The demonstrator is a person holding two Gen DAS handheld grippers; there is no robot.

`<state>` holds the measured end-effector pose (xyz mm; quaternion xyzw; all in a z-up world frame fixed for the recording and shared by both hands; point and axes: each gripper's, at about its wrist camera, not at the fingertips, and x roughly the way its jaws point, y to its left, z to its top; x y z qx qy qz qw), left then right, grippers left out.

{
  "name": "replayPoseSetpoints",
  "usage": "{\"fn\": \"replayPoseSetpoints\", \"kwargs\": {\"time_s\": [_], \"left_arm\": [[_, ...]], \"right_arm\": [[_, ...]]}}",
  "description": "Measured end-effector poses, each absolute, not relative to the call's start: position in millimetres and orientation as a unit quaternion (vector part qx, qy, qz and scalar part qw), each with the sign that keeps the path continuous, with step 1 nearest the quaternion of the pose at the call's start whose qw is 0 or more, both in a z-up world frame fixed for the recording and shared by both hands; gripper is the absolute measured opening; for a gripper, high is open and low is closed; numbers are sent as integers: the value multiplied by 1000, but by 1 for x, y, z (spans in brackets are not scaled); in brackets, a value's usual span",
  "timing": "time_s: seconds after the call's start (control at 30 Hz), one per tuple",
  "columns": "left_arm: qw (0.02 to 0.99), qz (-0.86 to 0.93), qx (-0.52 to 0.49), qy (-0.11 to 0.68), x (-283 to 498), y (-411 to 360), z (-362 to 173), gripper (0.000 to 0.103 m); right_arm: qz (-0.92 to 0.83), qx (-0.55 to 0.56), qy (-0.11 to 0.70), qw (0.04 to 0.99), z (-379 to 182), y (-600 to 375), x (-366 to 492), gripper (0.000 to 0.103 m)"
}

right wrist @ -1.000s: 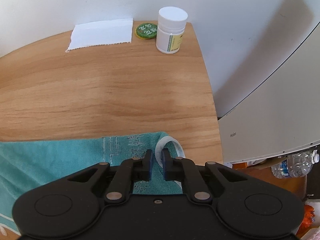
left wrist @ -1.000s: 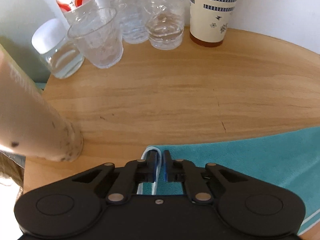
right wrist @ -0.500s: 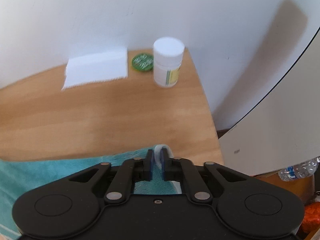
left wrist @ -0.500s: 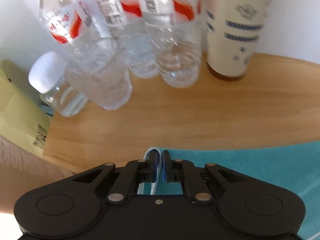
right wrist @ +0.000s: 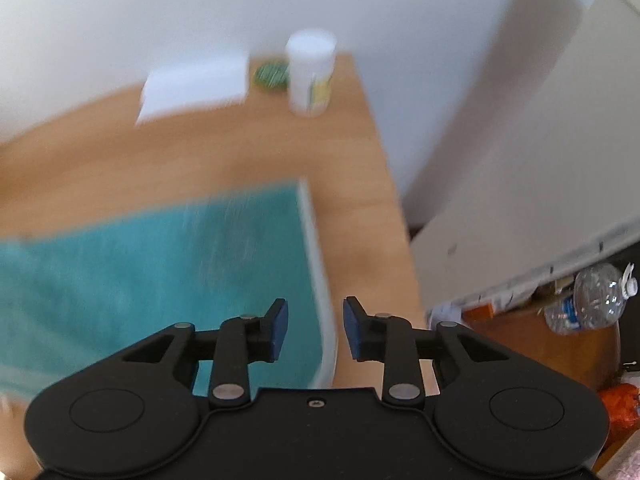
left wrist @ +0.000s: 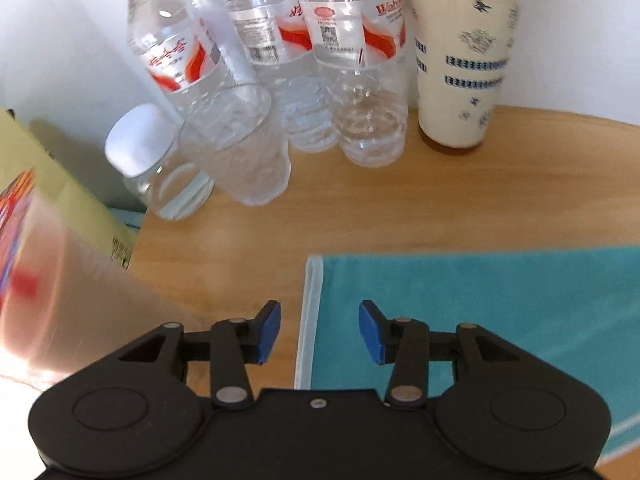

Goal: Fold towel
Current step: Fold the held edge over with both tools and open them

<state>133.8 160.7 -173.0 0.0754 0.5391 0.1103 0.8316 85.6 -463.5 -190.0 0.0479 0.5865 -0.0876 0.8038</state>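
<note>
A teal towel (left wrist: pixel 480 304) with a white hem lies flat on the wooden table (left wrist: pixel 400 216). In the left wrist view its left edge runs between the fingers of my left gripper (left wrist: pixel 319 332), which stands open above it, holding nothing. In the right wrist view the same towel (right wrist: pixel 160 272) appears blurred, and its white right hem passes between the fingers of my right gripper (right wrist: pixel 315 332). That gripper is open too, with nothing in it.
Several clear water bottles (left wrist: pixel 360 68), a plastic cup (left wrist: pixel 240 144), a small white-capped jar (left wrist: pixel 156 164) and a cream patterned tumbler (left wrist: pixel 464 60) crowd the table's back left. A tall blurred cup (left wrist: pixel 52 292) stands near left. A white pill bottle (right wrist: pixel 311 76), green lid (right wrist: pixel 272 75) and paper (right wrist: pixel 196 88) sit back right, near the table's edge.
Both grippers were shut on the towel's corners and have opened, letting go. Both have lifted and drawn back, and the towel's edge now lies flat further up the table.
</note>
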Motion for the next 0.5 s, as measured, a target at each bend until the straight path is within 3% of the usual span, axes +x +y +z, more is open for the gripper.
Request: {"fn": "replayPoseSetpoints", "kwargs": {"time_s": [0.37, 0.5], "left_arm": [[804, 115, 32, 583, 84, 174, -189, 54], [808, 113, 28, 578, 85, 174, -193, 54]], "right_arm": [[-100, 256, 570, 774, -214, -438, 32, 36], [-104, 265, 556, 781, -212, -422, 41, 36]]}}
